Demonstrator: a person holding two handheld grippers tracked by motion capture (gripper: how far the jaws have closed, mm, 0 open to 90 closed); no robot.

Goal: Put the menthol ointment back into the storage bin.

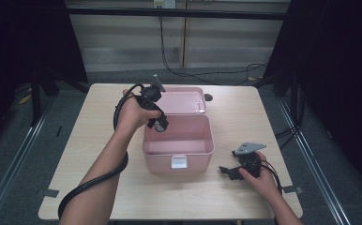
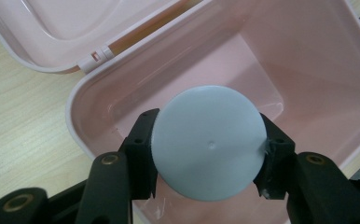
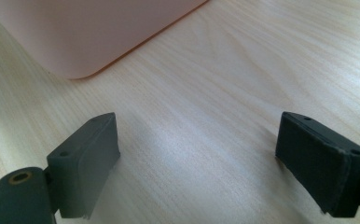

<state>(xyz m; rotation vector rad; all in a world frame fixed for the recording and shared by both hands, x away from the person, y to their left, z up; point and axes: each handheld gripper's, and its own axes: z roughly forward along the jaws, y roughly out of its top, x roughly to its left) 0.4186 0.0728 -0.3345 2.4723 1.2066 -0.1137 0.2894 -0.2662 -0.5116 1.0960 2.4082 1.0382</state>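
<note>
A: What is seen between the jaws of the left gripper [image 2: 209, 154]?

B: A pale blue-grey disc [image 2: 209, 142] is clamped there, one jaw pressed to each side of its edge. Its flat round face is turned toward the gripper's camera, matte and smooth, with a tiny dimple near the middle.

A: And where is the disc held?

B: It is held above the open pink box [image 2: 308, 70], just inside the box's left rim as the high view shows it. Directly beyond the jaws the box's bare pink floor is seen, and beyond that the hinge and the lid [image 2: 61, 28], which is laid back flat on the wooden table [image 2: 15, 116].

A: How is the left hand posed?

B: In the high view the left hand [image 1: 133, 112] is raised over the box's rear left corner, the forearm stretched forward and the gripper [image 1: 159, 123] tilted down into the opening.

A: And the right gripper [image 3: 199, 163]?

B: Its jaws are spread wide with nothing between them, low over bare table. A corner of the box is seen ahead of them and to their left. The right hand [image 1: 259, 180] is rested on the table.
</note>
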